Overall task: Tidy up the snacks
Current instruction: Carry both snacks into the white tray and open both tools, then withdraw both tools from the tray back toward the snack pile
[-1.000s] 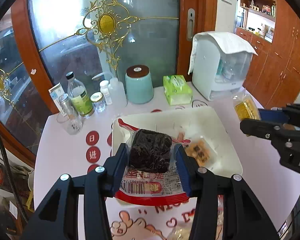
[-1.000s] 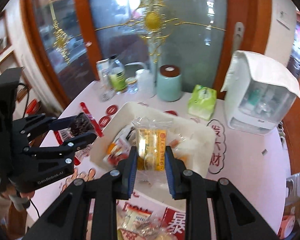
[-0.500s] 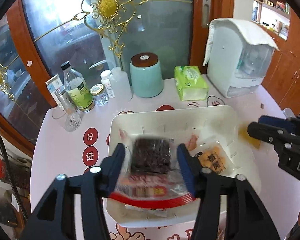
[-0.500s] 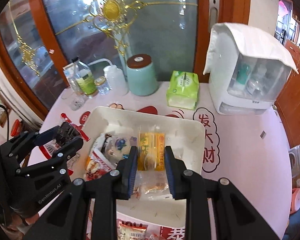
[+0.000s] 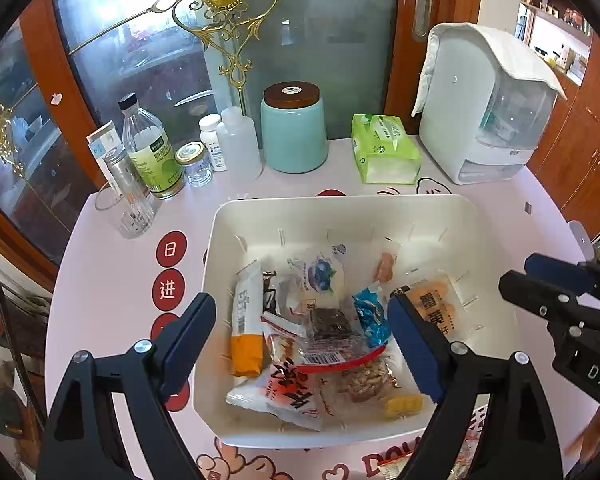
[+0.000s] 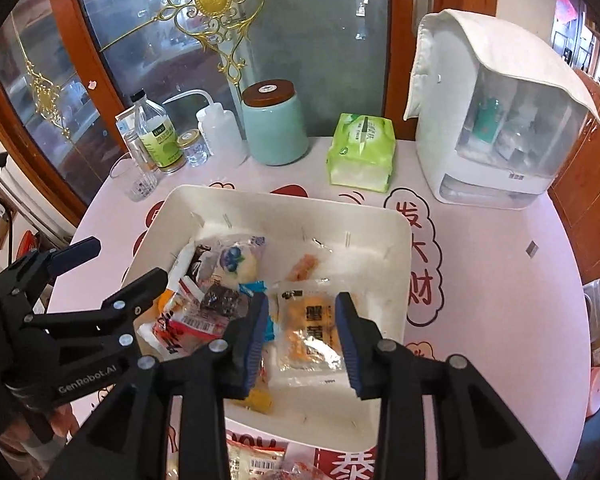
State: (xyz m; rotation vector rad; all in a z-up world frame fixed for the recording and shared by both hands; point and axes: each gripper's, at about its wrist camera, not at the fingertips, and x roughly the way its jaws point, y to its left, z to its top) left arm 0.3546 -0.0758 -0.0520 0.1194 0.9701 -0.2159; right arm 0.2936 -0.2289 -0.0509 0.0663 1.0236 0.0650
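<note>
Both grippers releasing over white bin: left gripper opening wide, dark snack pack dropped clear; right gripper opening, orange packet lying loose between jaws. Finishing: spreading fully, lifting straight up, avoiding wrapper snag.

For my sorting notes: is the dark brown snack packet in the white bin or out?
In. The dark brown snack packet lies on other packets inside the white bin.

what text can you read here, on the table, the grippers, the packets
"日", "进": red circles on the tablecloth, left of the tray.
"发", "财": tablecloth, right of the tray.
"GenRobot.AI": left gripper body.
"DAS": right gripper body, cut off by the frame edge.
"蛋黄": orange packet in the tray.
Bottle label, tissue pack print and barcodes: too small to read.
</note>
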